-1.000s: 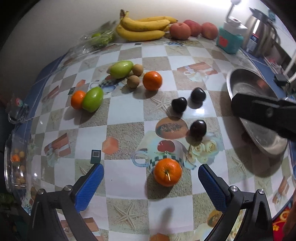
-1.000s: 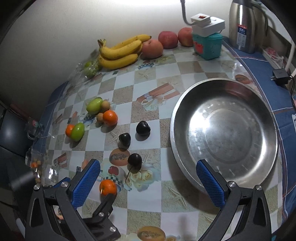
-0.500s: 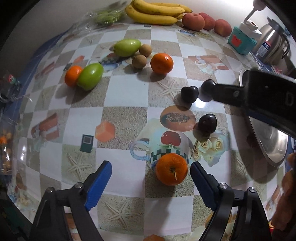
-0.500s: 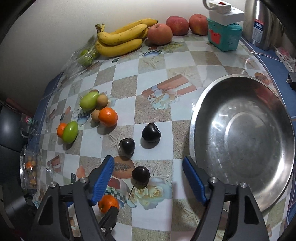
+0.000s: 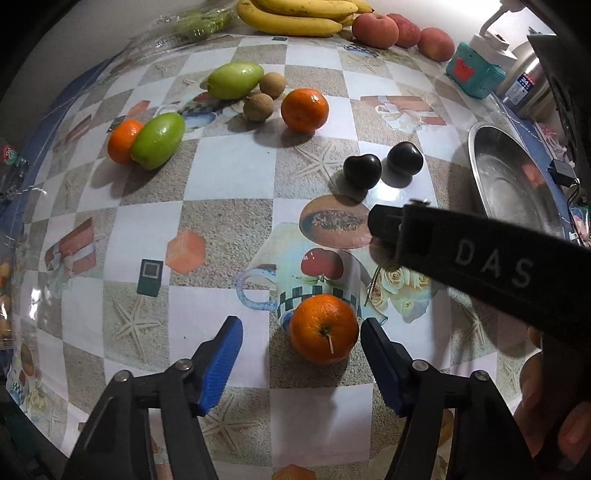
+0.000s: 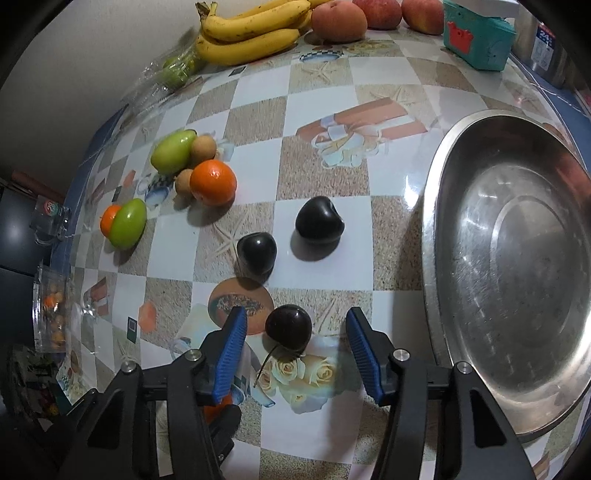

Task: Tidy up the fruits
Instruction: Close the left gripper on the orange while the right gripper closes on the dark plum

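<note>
My left gripper (image 5: 301,356) is open, its blue pads on either side of an orange (image 5: 323,328) on the checkered tablecloth, not touching it. My right gripper (image 6: 293,349) is open around a dark cherry with a stem (image 6: 289,328); its black body crosses the left wrist view (image 5: 461,251) and hides that cherry there. Two more dark cherries (image 6: 256,253) (image 6: 319,221) lie farther on. A steel bowl (image 6: 517,266) sits at the right, empty.
Farther back lie another orange (image 5: 304,109), two green mangoes (image 5: 159,139) (image 5: 234,80), a small orange (image 5: 122,140), two brown longans (image 5: 258,106), bananas (image 6: 247,35), peaches (image 6: 338,18), a teal box (image 6: 476,35) and a steel kettle (image 5: 524,81).
Both grippers moved forward and down. The left now brackets the near orange; the right now brackets the stemmed cherry. Both jaws have narrowed a little.
</note>
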